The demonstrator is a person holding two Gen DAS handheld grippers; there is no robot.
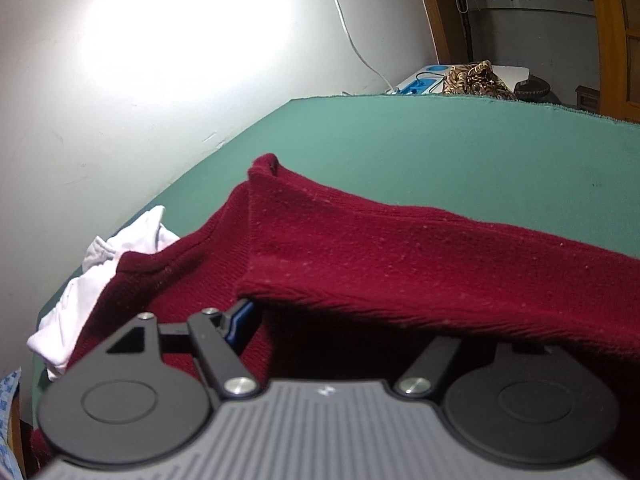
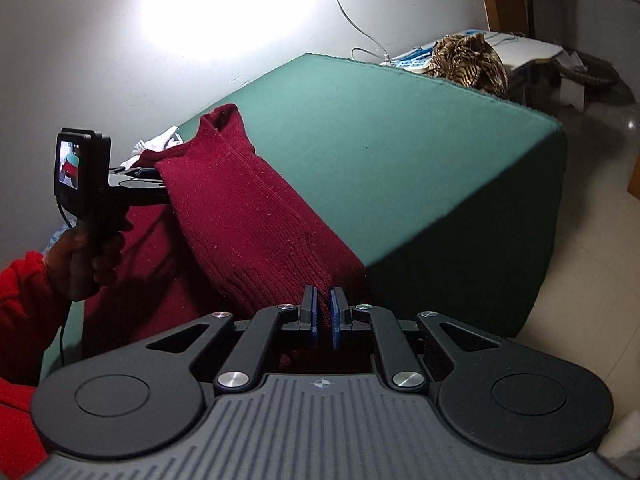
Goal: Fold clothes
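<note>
**Two grippers, one maroon sweater on the green table**

Both grippers point forward and downward over the near part of the table. The right gripper (image 2: 324, 316) has its blue pads pressed nearly together, pinching the ribbed hem end of the maroon sweater (image 2: 248, 216) at the table's near edge. The left gripper (image 2: 138, 176), gripped from below by a hand (image 2: 86, 256) with a red sleeve (image 2: 20, 300) behind it, reaches in under a raised fold of the same knit; its jaws stand spread, one blue pad showing in the left wrist view while the other is hidden by the fabric, so contact cannot be told.

The sweater is a thick rib knit, flecked with lint, draped in a long ridge running from the near edge toward the wall side. A crumpled white garment (image 1: 100, 264) lies beside it at the table's left edge.

The table (image 2: 400, 152) is covered in matte green cloth, set against a pale wall with a bright glare. Beyond its far edge lies tiger-patterned fabric (image 2: 468, 60) and a white cable (image 2: 352, 20).
</note>
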